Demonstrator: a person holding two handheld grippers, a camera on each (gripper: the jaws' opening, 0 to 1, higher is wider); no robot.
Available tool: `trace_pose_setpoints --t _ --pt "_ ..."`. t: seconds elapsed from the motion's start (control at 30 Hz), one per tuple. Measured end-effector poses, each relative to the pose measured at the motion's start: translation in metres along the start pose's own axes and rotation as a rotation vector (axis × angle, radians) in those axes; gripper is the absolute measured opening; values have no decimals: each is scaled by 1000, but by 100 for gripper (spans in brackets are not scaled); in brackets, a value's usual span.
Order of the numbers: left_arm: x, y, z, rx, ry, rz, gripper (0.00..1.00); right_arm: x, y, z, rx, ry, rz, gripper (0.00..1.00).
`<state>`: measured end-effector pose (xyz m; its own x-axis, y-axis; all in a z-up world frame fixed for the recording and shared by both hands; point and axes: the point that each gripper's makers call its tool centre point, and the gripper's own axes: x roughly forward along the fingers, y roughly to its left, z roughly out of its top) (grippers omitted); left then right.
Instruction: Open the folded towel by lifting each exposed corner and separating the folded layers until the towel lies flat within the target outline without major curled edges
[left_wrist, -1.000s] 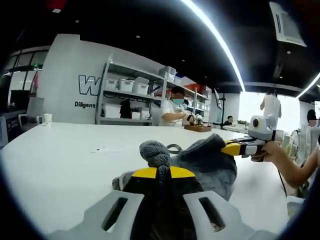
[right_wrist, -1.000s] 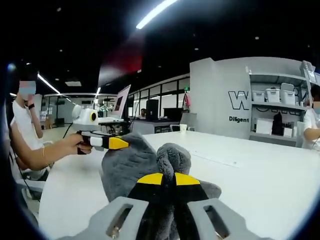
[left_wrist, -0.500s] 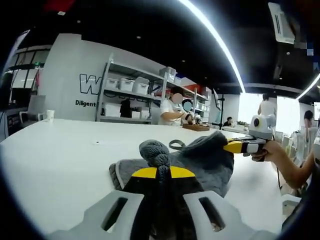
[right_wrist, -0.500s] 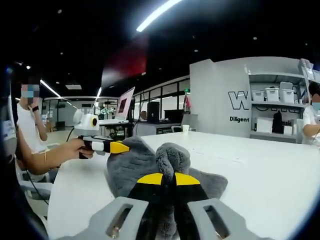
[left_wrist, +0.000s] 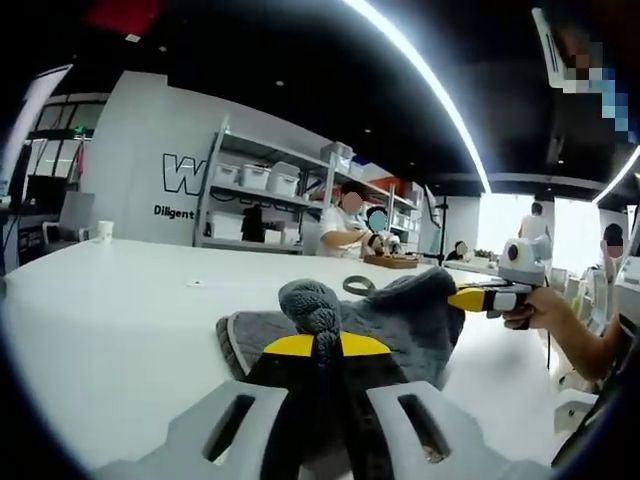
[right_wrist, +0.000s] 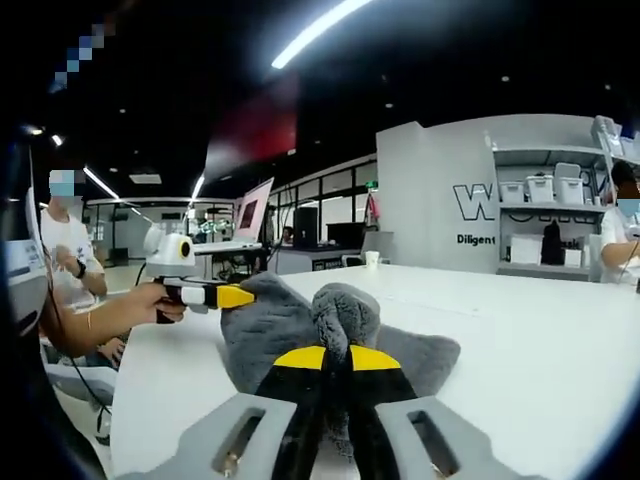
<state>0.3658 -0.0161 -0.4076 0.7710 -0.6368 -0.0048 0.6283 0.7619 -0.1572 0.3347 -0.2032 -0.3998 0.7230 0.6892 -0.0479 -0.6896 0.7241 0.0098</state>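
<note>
A grey fluffy towel (left_wrist: 400, 320) lies spread on a white table (left_wrist: 110, 310), held up at two corners. My left gripper (left_wrist: 318, 345) is shut on one bunched corner, which bulges above its yellow tips. In the left gripper view the right gripper (left_wrist: 470, 297) comes in from the right, pinching the far corner. In the right gripper view my right gripper (right_wrist: 337, 357) is shut on a bunched corner of the towel (right_wrist: 270, 330), and the left gripper (right_wrist: 235, 296) enters from the left, held by a hand, with its yellow tip against the towel's far edge.
Metal shelves (left_wrist: 255, 205) with white bins stand behind the table, with people near them. A white cup (left_wrist: 105, 231) sits at the table's far left edge. A laptop (right_wrist: 248, 213) stands on a desk beyond the table. A seated person (right_wrist: 65, 260) is at the left.
The towel has spread wider and lower onto the table between the two grippers. Both grippers stay shut on their corners. The views have shifted slightly.
</note>
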Motion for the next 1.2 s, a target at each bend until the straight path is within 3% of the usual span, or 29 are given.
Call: trace_pose_setpoints --t 0.23,0.5,0.8,1.2 --pt "-12 -5 -8 -33 -4 3 5 -10 7 -8 22 4 2 0" --pt "-27 -16 -12 -1 -4 -34 5 -21 14 -16 36 12 -3 0" --pt "-31 -16 -16 -34 4 -34 5 -28 20 -22 65 16 0 0" --pt "-43 -21 -28 -45 31 -35 5 -33 26 -35 37 62 7 0"
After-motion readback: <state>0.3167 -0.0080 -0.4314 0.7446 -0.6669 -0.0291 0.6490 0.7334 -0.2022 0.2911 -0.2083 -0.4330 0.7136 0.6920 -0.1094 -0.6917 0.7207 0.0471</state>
